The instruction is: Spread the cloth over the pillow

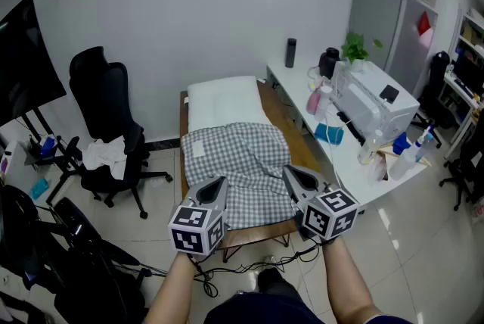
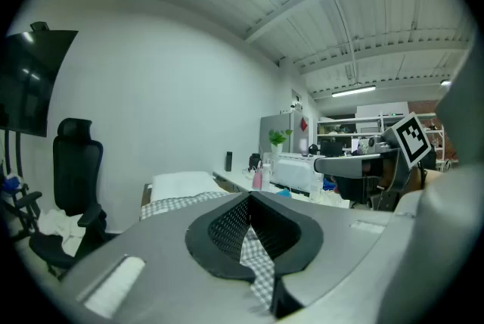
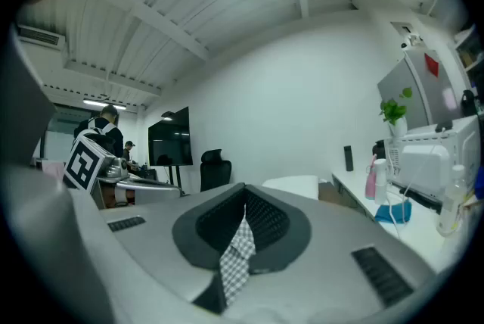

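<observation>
Forearms reach out from the bottom of the head view, each carrying a gripper with a marker cube. The left gripper [image 1: 219,182] has its fingers [image 2: 227,228] pressed together on a thin fold of the checked cloth [image 1: 238,163], which runs up between the dark pads in the left gripper view. The right gripper [image 1: 290,171] is just the same: its fingers [image 3: 203,225] are closed tight on a narrow strip of that cloth. The two grippers sit side by side at the near end of the cloth, one toward each near corner, a little apart.

Under them, black cables [image 1: 249,266] lie on the tiled floor. The cloth lies in loose wrinkles over the near part of a narrow wooden bed [image 1: 281,114]. Its far edge reaches the white pillow [image 1: 224,99], which lies uncovered at the far end of the bed, against the wall.

Left of the bed stands a black office chair [image 1: 106,110] with a white rag [image 1: 104,154] on its seat, and a dark screen [image 1: 26,61] beyond it. Right of the bed runs a white bench [image 1: 349,177] with a pink bottle [image 1: 313,100], a white machine [image 1: 374,99], a green plant [image 1: 354,50] and, at the far end, a dark flask [image 1: 291,52].
</observation>
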